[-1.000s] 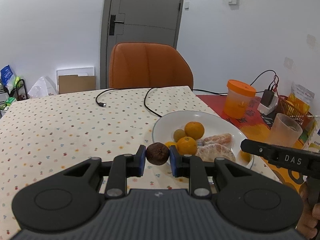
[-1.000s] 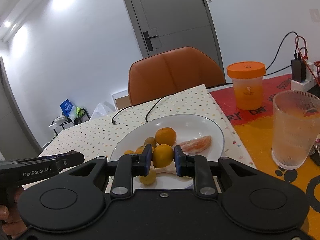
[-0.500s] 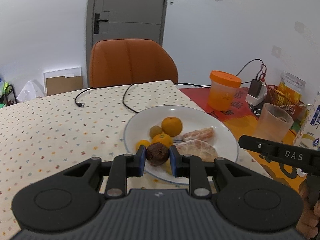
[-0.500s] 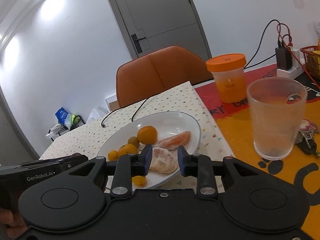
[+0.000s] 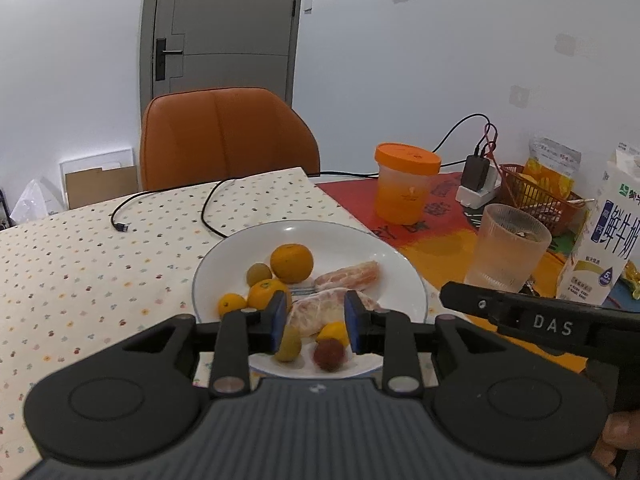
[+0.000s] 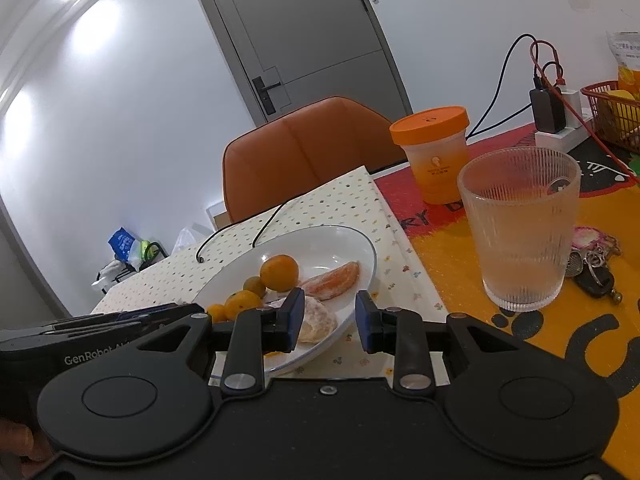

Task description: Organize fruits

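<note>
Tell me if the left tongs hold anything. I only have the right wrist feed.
Observer: No. The left tongs are open. Their jaws have just been opening, and nothing is pinched between them.
Operator: Any fruit at the plate's near rim? My own tongs block it.
Observer: Yes, a dark reddish-brown fruit lies on the white plate there, below the left tongs.
Operator: Anything next to it?
Observer: A small green fruit lies to its left, not touching it.
</note>
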The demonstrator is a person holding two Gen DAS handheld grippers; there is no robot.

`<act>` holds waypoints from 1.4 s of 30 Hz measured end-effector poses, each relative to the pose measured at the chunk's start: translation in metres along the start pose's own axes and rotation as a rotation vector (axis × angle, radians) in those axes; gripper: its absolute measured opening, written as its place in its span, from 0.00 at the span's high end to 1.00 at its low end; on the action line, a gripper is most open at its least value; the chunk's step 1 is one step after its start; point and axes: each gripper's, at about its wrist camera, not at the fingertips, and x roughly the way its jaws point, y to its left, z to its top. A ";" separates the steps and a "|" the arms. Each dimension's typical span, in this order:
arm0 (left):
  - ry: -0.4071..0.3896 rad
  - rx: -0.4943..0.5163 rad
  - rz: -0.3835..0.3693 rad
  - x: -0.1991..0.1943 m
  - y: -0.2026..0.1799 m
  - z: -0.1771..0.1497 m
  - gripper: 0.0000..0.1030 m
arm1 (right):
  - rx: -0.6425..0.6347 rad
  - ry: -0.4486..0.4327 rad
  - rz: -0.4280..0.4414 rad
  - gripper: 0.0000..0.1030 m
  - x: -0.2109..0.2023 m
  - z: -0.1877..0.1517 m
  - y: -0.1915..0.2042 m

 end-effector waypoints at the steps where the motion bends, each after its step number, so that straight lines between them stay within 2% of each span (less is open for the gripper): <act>1: 0.002 -0.004 0.012 -0.001 0.002 0.000 0.70 | 0.000 0.001 0.000 0.71 0.000 0.000 0.000; 5: 0.007 -0.028 0.049 -0.005 0.014 0.001 0.65 | 0.003 -0.002 0.004 0.70 -0.002 -0.001 0.000; 11: -0.010 -0.045 0.087 -0.021 0.027 -0.001 0.50 | -0.006 -0.005 0.013 0.65 -0.006 -0.002 0.007; 17: -0.012 -0.066 0.112 -0.038 0.037 -0.005 0.40 | -0.031 -0.003 0.023 0.53 -0.011 -0.003 0.021; 22: -0.019 -0.079 0.128 -0.053 0.044 -0.009 0.25 | -0.050 0.003 0.030 0.43 -0.018 -0.004 0.031; 31: -0.011 -0.097 0.149 -0.078 0.056 -0.019 0.12 | -0.091 0.017 0.047 0.22 -0.031 -0.009 0.050; 35: -0.004 -0.118 0.152 -0.088 0.065 -0.024 0.09 | -0.110 0.024 0.049 0.13 -0.034 -0.009 0.060; 37: 0.006 -0.125 0.152 -0.092 0.071 -0.025 0.09 | -0.120 0.027 0.052 0.05 -0.035 -0.009 0.065; 40: 0.012 -0.143 0.158 -0.100 0.081 -0.029 0.08 | -0.133 0.033 0.056 0.00 -0.037 -0.009 0.074; 42: 0.015 -0.155 0.158 -0.106 0.086 -0.031 0.07 | -0.143 0.038 0.057 0.00 -0.038 -0.010 0.080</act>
